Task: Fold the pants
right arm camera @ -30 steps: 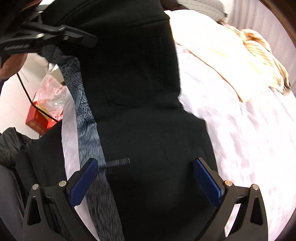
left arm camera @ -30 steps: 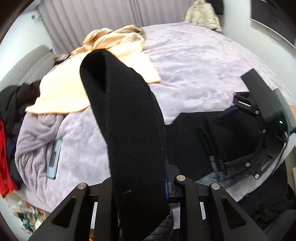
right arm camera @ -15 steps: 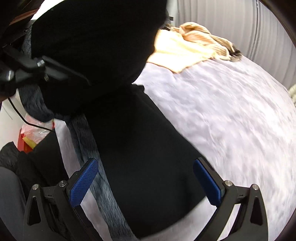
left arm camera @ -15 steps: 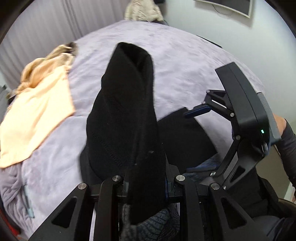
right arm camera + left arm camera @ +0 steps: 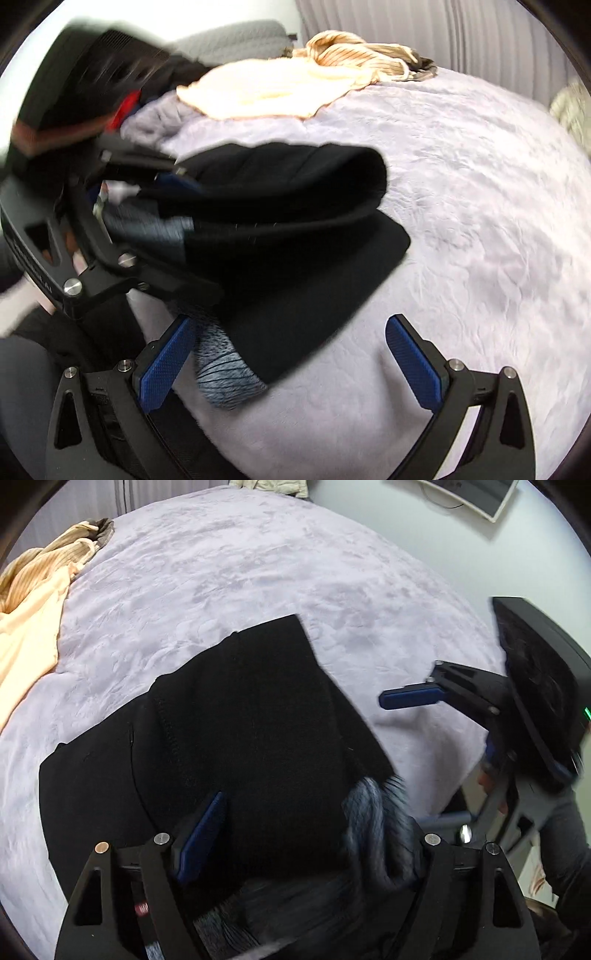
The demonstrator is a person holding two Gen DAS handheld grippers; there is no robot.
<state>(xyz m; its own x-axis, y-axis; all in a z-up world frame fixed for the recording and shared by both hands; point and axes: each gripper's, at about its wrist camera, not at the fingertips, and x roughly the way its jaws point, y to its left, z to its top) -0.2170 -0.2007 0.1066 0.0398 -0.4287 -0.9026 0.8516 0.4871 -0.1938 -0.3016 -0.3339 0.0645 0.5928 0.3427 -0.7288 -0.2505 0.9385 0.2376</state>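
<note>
Black fleece down on the lilac bed point(image 5: 258, 572) now: the pants point(image 5: 240, 738) lie doubled over near the bed's front edge, one thick layer folded on top of another, and from the right wrist view the upper layer bulges in a rounded fold rather than lying flat. The left tool point(image 5: 314, 823) has just been opening, its jaws standing well apart with the cloth lying loose between them, one blue pad on show and nothing pinched. The right tool point(image 5: 291, 354) hovers with jaws wide apart as well, empty, just off the folded bundle's near corner, above bare bedspread. A grey patterned garment point(image 5: 225, 373) pokes out from under the pants at the front edge; I cannot tell whether it is a lining or a separate piece. A cream cloth point(image 5: 266, 92) and a striped one sit well apart at the far side of the bed. By my reckoning one fold is laid and released; what is left is pressing that puffy top layer flat, squaring the edges, and perhaps one more fold to make it compact
</note>
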